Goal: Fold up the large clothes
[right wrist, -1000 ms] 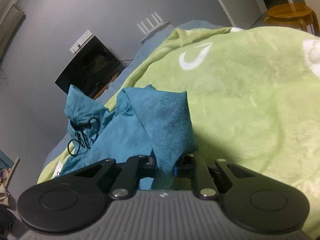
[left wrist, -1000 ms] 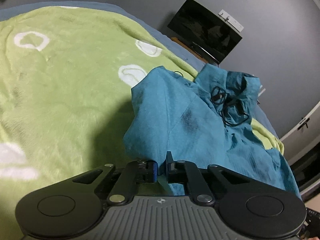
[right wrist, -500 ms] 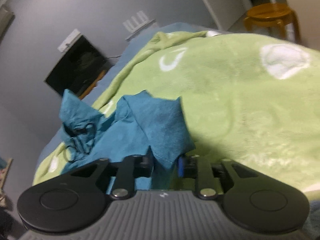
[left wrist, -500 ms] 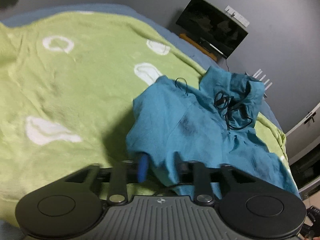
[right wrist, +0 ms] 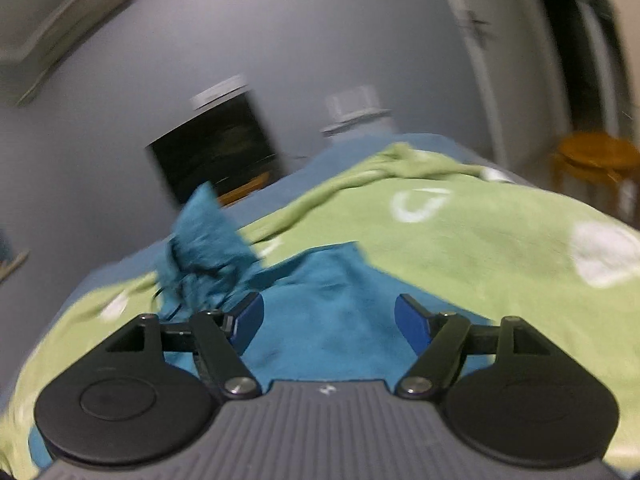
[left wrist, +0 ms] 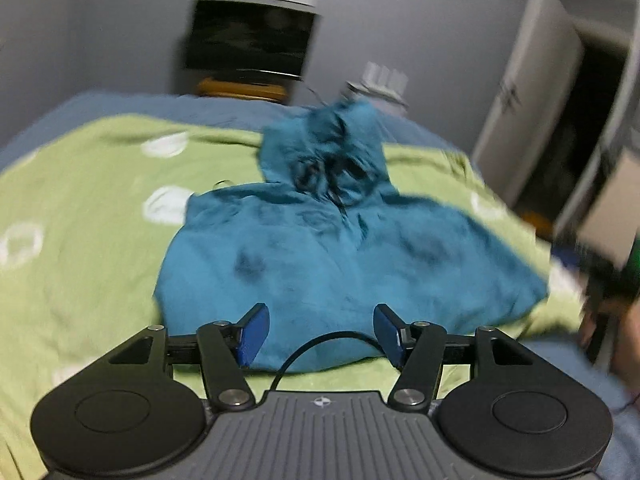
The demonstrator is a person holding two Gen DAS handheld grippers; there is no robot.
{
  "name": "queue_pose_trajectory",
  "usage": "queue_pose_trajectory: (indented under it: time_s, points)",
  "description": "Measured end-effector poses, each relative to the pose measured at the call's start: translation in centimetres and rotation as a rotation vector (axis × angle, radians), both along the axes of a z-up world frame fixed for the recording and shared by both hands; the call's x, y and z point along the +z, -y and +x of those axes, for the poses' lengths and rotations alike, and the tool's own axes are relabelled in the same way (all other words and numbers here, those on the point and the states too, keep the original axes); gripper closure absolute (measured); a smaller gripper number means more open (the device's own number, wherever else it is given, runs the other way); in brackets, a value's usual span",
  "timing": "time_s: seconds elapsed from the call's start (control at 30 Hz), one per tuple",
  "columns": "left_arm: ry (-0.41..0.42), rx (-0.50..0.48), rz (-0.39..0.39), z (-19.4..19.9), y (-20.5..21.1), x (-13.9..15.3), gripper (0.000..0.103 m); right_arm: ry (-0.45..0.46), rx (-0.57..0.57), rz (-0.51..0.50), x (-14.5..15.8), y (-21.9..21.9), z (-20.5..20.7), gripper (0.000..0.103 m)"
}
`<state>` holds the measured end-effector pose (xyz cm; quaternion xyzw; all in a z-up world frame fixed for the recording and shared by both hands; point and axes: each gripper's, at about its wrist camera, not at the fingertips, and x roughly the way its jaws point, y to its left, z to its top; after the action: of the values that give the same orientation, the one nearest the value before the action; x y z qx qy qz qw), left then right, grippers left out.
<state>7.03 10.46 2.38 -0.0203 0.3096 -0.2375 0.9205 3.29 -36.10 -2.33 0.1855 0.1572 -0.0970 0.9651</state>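
Note:
A teal hoodie (left wrist: 340,248) lies folded on a green blanket (left wrist: 80,240), its hood (left wrist: 324,148) with black drawstrings pointing to the far wall. My left gripper (left wrist: 320,334) is open and empty just above the hoodie's near edge. In the right wrist view the hoodie (right wrist: 320,320) lies under my right gripper (right wrist: 328,322), which is open and empty. Both views are blurred by motion.
The blanket (right wrist: 480,248) covers a bed with a blue sheet (left wrist: 160,104). A black screen (left wrist: 248,36) stands on a wooden stand against the grey wall. A white door (left wrist: 528,92) is at the right. An orange stool (right wrist: 596,160) stands beside the bed.
Both grippers have let go of the hoodie and opened wide. They have pulled back and turned to face the far wall. The hoodie now lies flatter on the blanket.

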Motion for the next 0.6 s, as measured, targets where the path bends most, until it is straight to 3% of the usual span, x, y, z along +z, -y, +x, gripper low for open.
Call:
queue_pose_trajectory:
  time_s: [0.17, 0.37, 0.6]
  points:
    - [-0.017, -0.028, 0.045, 4.4, 4.1, -3.0, 0.047, -0.019, 0.098, -0.039, -0.2, -1.5, 1.1, 0.030]
    - [-0.024, 0.079, 0.025, 9.8, 7.6, -6.7, 0.048, -0.060, 0.148, -0.028, -0.7, -1.5, 3.7, 0.030]
    - [-0.044, 0.211, -0.021, 14.6, 8.4, -9.3, 0.048, -0.169, 0.250, 0.006, -4.2, -2.2, 11.0, 0.030]
